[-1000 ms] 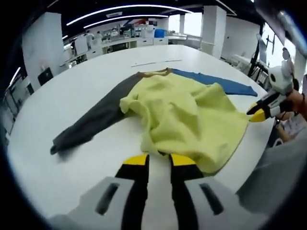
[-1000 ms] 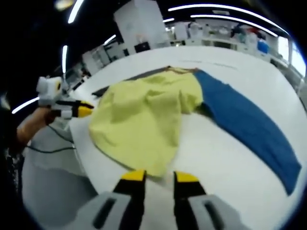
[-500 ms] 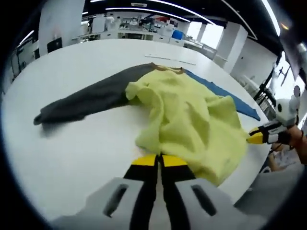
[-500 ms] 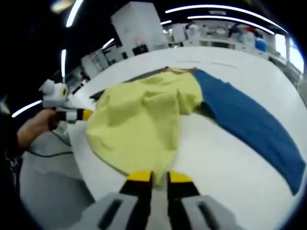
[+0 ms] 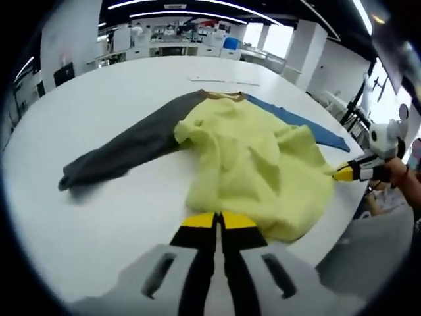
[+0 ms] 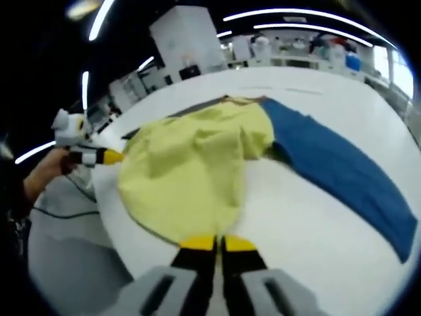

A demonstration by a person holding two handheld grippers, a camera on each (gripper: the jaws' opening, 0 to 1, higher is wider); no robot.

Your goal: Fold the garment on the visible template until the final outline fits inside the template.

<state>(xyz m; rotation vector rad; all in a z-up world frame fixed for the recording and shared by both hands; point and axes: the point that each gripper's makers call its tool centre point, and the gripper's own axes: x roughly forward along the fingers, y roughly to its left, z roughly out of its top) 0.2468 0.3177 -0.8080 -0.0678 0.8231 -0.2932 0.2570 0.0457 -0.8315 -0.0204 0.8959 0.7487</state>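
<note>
A garment with a crumpled yellow body point(image 5: 256, 164), a grey sleeve point(image 5: 125, 148) and a blue sleeve point(image 5: 296, 122) lies on the white table point(image 5: 99, 210). At the near hem, my left gripper point(image 5: 219, 220) has its jaws together and pinches the yellow cloth. My right gripper point(image 5: 343, 174) comes in from the right and touches the hem's other end. In the right gripper view the yellow body point(image 6: 191, 171) and blue sleeve point(image 6: 329, 168) spread ahead. There my right gripper point(image 6: 218, 244) is shut on the yellow hem, and the left gripper point(image 6: 113, 157) meets the cloth's left edge.
A thin line point(image 5: 220, 81) is marked on the table beyond the collar. The table's rounded edge point(image 6: 112, 224) runs just below the hem, with grey floor past it. A person's hand point(image 6: 46, 172) holds the left gripper. Desks and white pillars stand far behind.
Both grippers went from open to shut on the yellow hem. The hem now sits slightly pulled toward the table's near edge; the sleeves have not moved.
</note>
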